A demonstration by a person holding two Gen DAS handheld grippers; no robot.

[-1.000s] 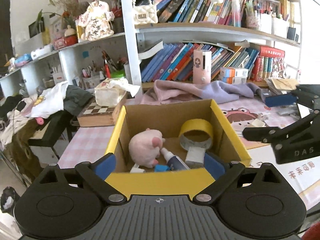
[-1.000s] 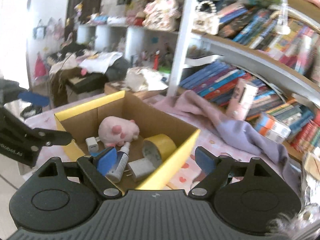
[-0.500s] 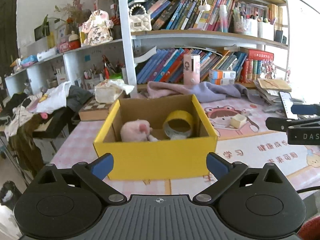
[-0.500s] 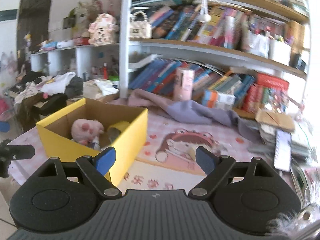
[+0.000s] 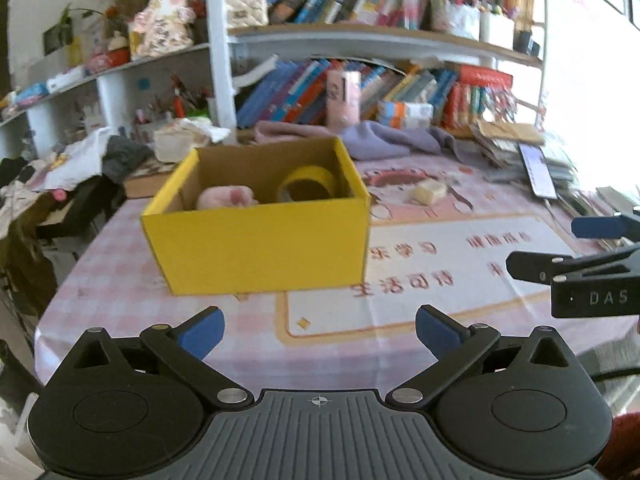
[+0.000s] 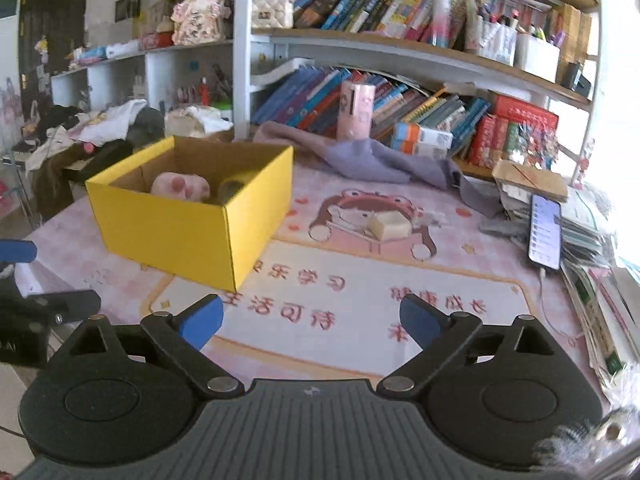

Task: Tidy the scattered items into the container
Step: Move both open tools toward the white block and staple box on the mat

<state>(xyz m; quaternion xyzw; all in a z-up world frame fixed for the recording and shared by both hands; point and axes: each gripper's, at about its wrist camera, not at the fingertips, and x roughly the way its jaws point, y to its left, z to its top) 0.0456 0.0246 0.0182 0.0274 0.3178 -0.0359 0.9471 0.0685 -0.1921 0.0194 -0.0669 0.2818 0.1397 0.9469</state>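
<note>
Plush pig [image 5: 227, 197], yellow tape roll [image 5: 307, 184] inside yellow box [image 5: 256, 248] on desk [image 5: 420, 312]. Eraser [image 6: 389, 225] right of box. Left gripper [image 5: 320, 330], right gripper [image 6: 311, 318] spread wide, empty.

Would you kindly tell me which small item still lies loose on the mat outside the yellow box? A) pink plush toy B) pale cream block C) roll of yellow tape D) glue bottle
B: the pale cream block rests on the mat, right of the yellow box, which holds the plush toy and the tape.
</note>
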